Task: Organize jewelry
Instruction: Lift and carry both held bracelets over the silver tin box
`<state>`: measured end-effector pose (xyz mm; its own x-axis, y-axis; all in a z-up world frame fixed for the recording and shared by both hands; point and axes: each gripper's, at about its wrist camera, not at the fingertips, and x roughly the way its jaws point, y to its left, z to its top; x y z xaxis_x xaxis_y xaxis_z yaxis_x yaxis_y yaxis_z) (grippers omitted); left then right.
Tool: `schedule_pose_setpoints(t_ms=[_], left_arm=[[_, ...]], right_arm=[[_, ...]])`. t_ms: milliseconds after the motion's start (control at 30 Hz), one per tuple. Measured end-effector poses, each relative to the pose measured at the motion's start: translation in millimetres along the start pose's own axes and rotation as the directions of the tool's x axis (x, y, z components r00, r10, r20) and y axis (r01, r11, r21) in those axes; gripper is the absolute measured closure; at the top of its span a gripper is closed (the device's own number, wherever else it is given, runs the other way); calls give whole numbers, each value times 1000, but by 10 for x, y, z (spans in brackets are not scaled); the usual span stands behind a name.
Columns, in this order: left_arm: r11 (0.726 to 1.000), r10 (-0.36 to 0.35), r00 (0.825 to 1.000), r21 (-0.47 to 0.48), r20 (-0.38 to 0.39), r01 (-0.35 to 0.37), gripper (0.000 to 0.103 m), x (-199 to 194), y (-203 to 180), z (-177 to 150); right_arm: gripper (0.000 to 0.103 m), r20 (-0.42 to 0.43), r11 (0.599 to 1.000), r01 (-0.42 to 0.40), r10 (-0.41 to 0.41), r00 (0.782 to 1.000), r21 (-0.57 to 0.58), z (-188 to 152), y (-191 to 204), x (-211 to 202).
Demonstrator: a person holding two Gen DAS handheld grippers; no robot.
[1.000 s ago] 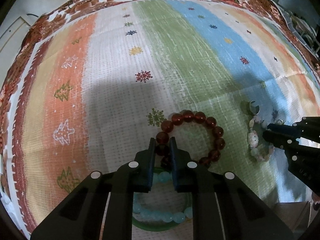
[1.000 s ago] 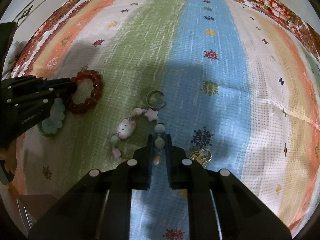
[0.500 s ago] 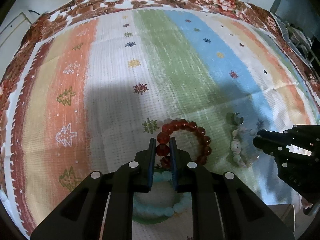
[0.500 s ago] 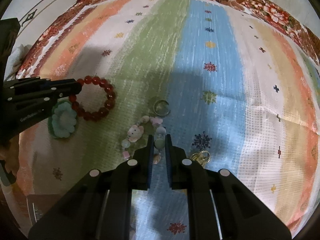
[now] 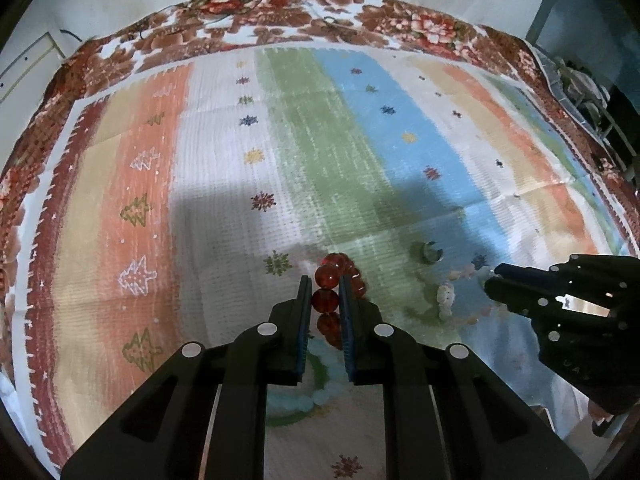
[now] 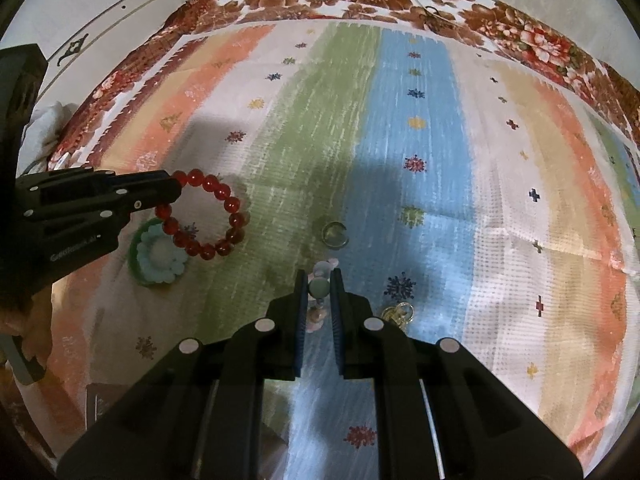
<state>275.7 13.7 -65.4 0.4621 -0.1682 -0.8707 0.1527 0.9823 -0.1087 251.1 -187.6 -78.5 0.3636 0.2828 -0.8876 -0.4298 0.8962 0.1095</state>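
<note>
Two hand-held grippers work over a striped, snowflake-patterned cloth spread across the surface. The left gripper has its jaws nearly closed on a bead of the red bead bracelet, which hangs lifted from them in a loop at the left of the scene, above the cloth. Under and just nearer than that loop lies a pale blue bead bracelet inside a green bangle. The right gripper has its jaws drawn in on a pale green bead of the pastel charm bracelet, whose white animal-shaped charm shows in the left wrist view; how much of it is off the cloth cannot be told. A silver ring lies on the cloth just beyond the right gripper, and a small gold piece rests just right of its jaws.
</note>
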Motion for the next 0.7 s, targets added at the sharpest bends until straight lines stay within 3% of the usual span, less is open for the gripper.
schedule_pose_setpoints(t_ms=[700], left_arm=[[999,-31,993,-20,116,33,90,-614,-145,-138]], right_arm=[[91,102,999,-36,38,994,-19,-130,159,-597]])
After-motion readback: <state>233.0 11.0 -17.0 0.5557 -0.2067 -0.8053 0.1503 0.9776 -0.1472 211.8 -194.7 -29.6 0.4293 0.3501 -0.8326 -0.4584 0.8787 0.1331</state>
